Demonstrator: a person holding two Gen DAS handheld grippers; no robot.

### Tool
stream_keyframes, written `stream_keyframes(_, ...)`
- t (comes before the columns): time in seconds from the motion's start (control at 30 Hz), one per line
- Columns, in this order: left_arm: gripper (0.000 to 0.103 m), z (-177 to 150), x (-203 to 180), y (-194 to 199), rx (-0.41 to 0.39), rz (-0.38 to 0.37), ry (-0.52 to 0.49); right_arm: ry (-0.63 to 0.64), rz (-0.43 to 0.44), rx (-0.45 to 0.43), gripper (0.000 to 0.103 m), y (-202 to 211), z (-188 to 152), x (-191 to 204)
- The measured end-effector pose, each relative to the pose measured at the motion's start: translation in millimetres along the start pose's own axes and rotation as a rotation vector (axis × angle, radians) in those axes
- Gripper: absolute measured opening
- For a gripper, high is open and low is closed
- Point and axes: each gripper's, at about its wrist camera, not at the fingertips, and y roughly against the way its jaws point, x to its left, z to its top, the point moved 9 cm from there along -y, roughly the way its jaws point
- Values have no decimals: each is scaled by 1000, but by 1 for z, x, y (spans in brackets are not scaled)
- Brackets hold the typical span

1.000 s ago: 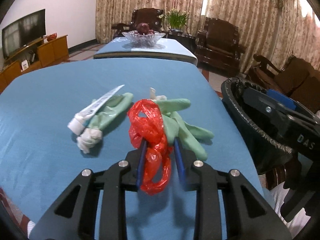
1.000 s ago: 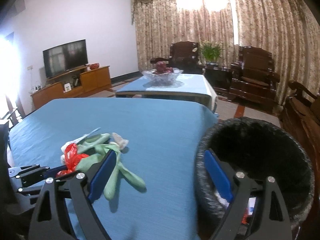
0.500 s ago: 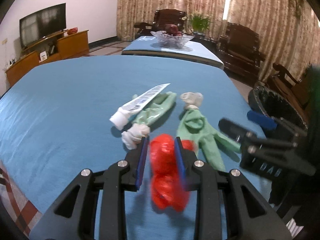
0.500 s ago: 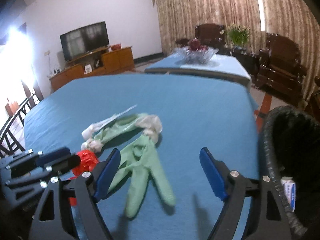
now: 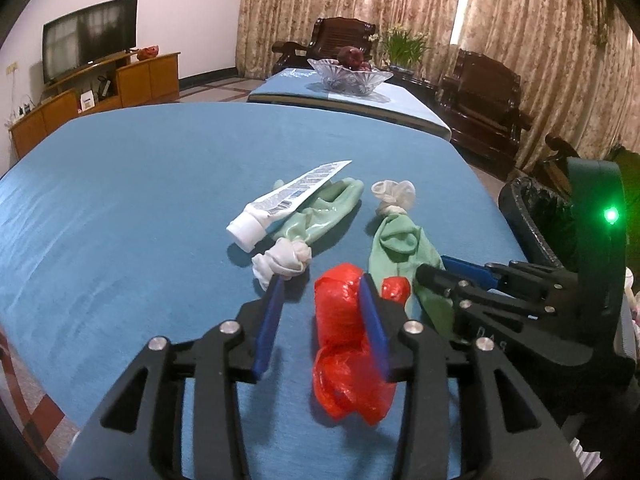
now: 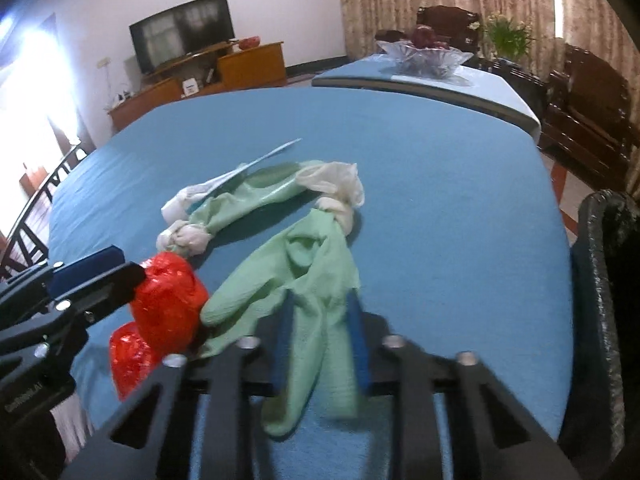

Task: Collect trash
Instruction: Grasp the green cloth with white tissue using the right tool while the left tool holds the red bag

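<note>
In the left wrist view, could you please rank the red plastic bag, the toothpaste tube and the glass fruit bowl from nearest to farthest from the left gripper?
1. Red plastic bag: against the left gripper's right finger.
2. Toothpaste tube: mid-table, ahead and slightly left.
3. Glass fruit bowl: on the far table.

television (image 5: pixel 89 36) on wooden cabinet (image 5: pixel 100 90) | glass fruit bowl (image 5: pixel 351 77) on far table | armchair (image 5: pixel 486 94) by curtains (image 5: pixel 532 40)
</note>
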Motion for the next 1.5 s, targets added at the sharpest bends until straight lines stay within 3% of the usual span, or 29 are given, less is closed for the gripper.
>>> stream_keyframes(0.27, 53, -4, -24, -2, 19, -32, -42, -42, -118, -63, 8, 28, 4, -36)
stream_keyframes(0.57, 57, -25, -47, -27, 94, -65, -67, -77, -131, -103, 8, 53, 3, -62)
stream_keyframes(0.63, 56, -31, -54, -33, 115, -81, -66, -72, -138, -112, 8, 55, 6, -65)
stream_keyframes(0.7, 33, -37, -58, -39, 137, -103, -59, -72, -141, -116, 8, 59, 7, -67)
stream_keyframes(0.87, 26, -31, -63, -41, 118, -95, -50, -71, -139, -125, 8, 66, 7, -73)
stream_keyframes(1.27, 22, 19, -73, -13, 5, -64, -59, -67, -122, -185, 8, 95, 21, -72)
stream_keyframes(1.37, 22, 30, -77, -6, -10, -62, -60, -56, -119, -212, 0, 107, 29, -71)
stream_keyframes(1.5, 22, 44, -87, 0, -26, -69, -69, -44, -117, -232, 0, 121, 38, -73)
